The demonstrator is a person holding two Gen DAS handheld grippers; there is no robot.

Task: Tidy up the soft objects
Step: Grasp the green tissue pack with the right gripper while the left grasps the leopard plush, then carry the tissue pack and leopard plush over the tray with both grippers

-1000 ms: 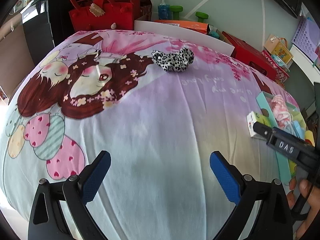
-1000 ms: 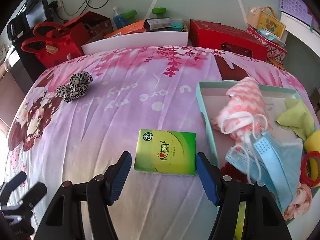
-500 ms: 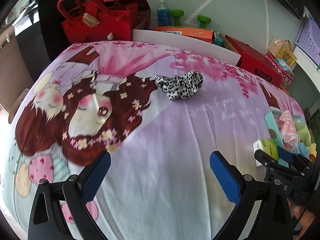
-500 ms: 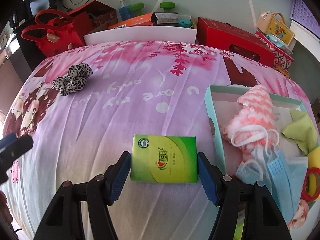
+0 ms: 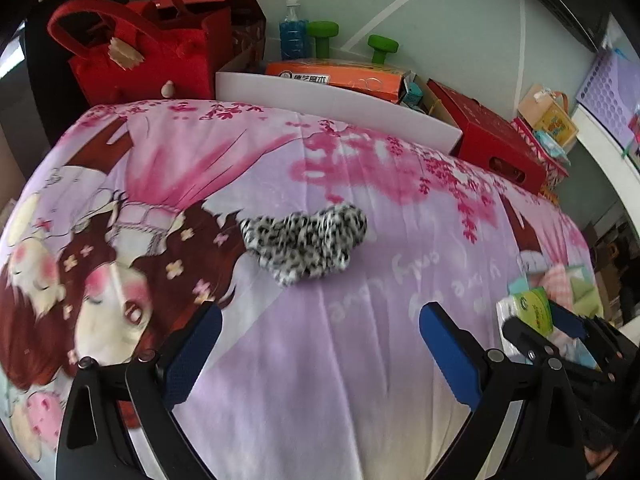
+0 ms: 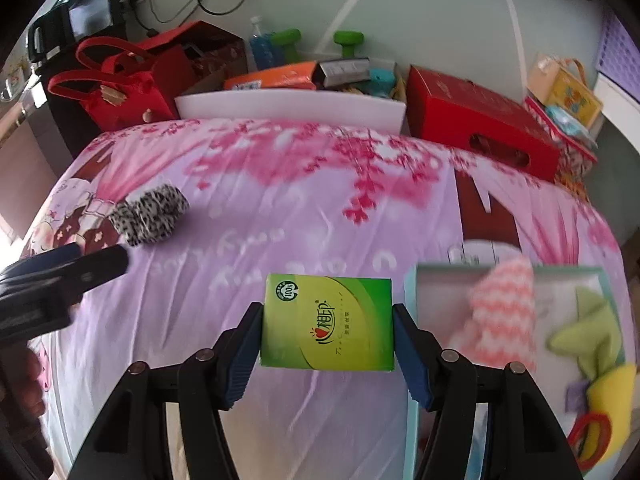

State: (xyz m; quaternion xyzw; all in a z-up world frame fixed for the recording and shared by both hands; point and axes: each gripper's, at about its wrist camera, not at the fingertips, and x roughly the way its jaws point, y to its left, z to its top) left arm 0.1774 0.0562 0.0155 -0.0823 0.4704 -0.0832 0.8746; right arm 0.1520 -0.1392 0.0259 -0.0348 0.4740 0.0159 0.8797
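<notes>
A green tissue pack sits between the blue pads of my right gripper, which is shut on its two short sides and holds it just above the bedsheet. To its right is a teal tray with a pink-and-white striped cloth and a green cloth inside. A leopard-print scrunchie lies on the sheet ahead of my left gripper, which is open with nothing between its fingers. From the right wrist view the scrunchie lies just beyond the left gripper.
A cartoon-print sheet covers the bed. Behind it stand a red felt bag, a white board, an orange box and a red box. A yellow item and a red ring lie in the tray.
My right gripper closed onto the tissue pack and raised it off the sheet. My left gripper moved forward across the bed, so the scrunchie is now much nearer.
</notes>
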